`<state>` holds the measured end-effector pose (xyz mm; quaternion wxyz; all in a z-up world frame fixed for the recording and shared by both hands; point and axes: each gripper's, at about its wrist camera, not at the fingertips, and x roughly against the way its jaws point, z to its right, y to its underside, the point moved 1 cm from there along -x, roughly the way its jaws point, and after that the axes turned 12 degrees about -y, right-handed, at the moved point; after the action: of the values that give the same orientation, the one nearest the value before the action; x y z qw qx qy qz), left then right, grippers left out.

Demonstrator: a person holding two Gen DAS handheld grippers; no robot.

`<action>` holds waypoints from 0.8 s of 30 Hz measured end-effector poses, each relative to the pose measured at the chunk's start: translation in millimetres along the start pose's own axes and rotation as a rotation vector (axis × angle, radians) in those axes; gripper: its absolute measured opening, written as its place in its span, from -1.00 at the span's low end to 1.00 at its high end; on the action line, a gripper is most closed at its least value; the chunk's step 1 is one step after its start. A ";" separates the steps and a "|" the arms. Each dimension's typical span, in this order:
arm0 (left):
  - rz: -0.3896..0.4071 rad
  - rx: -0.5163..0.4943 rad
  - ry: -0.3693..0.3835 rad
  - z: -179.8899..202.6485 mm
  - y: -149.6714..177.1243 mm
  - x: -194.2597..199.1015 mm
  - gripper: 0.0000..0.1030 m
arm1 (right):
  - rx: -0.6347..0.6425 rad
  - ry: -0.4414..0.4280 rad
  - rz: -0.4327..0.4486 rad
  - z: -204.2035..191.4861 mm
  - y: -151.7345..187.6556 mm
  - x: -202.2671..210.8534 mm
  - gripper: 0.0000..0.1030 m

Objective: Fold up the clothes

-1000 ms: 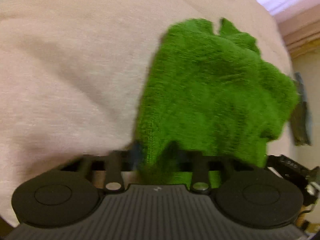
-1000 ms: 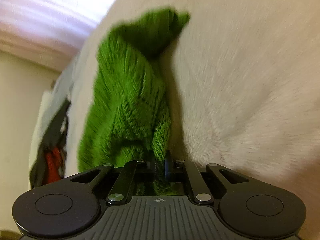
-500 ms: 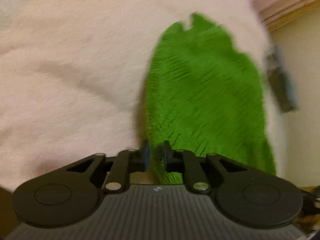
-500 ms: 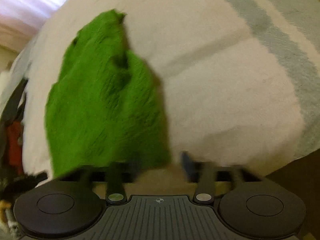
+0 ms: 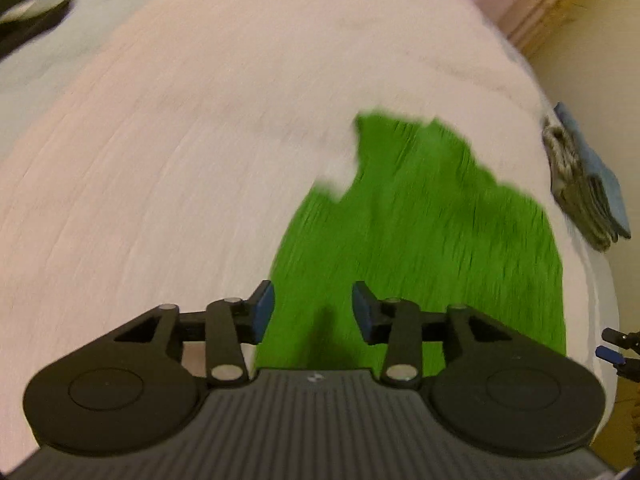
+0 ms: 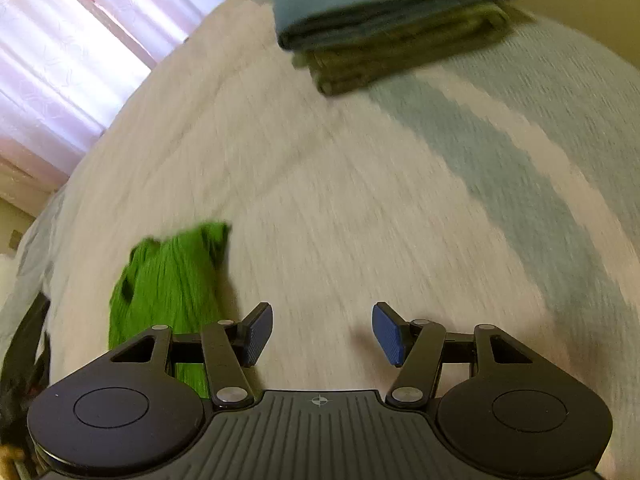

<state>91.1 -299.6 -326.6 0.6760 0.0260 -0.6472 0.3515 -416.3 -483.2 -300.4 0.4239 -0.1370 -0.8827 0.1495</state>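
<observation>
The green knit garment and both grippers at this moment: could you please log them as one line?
green knit garment flat on bedspread | left gripper open above garment | right gripper open over bedspread | folded stack beyond

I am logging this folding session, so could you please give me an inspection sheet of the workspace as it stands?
Surface: pale bedspread with a grey-blue stripe, bare across the middle.
Job's things: green sweater lying on the bedspread, held by neither tongs; motion blur hides how neatly it lies.
Clutter: stack of folded clothes, blue on top of olive, apart from the sweater.
Grippers: left tongs open over the sweater's near edge; right tongs open over bare bedspread, sweater to their left.
Cables: nothing seen.
Surroundings: bright curtain beyond the bed; dark items at the bed's edges, too blurred to name.
</observation>
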 end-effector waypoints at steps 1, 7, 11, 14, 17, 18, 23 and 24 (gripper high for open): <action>0.010 -0.010 0.008 8.3 -15.6 -12.0 -0.14 | 0.004 0.009 0.004 -1.5 -6.8 -7.1 0.14; 0.032 -0.088 0.016 55.5 -91.8 -96.6 -0.01 | -0.033 0.041 0.018 4.3 -19.3 -37.3 0.14; -0.029 -0.133 0.010 75.2 -111.0 -152.5 -0.28 | -0.076 0.075 -0.002 11.2 -16.5 -61.9 0.14; -0.047 -0.133 0.068 80.6 -119.4 -161.3 -0.85 | -0.095 0.083 -0.027 14.8 -15.5 -80.7 0.14; 0.074 -0.122 0.100 67.5 -135.6 -123.6 -0.87 | -0.075 0.046 -0.041 9.0 -20.7 -92.1 0.14; 0.127 -0.099 0.112 57.0 -144.4 -106.2 -0.87 | -0.060 0.027 -0.045 5.4 -23.6 -96.6 0.14; 0.210 -0.059 -0.054 -3.7 -165.9 -74.1 -1.00 | -0.008 -0.131 -0.087 -19.5 -41.9 -139.4 0.14; 0.180 -0.049 -0.099 -15.1 -163.6 -81.9 -1.00 | -0.002 -0.168 -0.098 -24.6 -45.9 -151.7 0.14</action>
<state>194.2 -451.3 -333.5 0.6092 -0.0315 -0.6881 0.3930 -310.8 -577.6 -375.6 0.3550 -0.0812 -0.9210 0.1385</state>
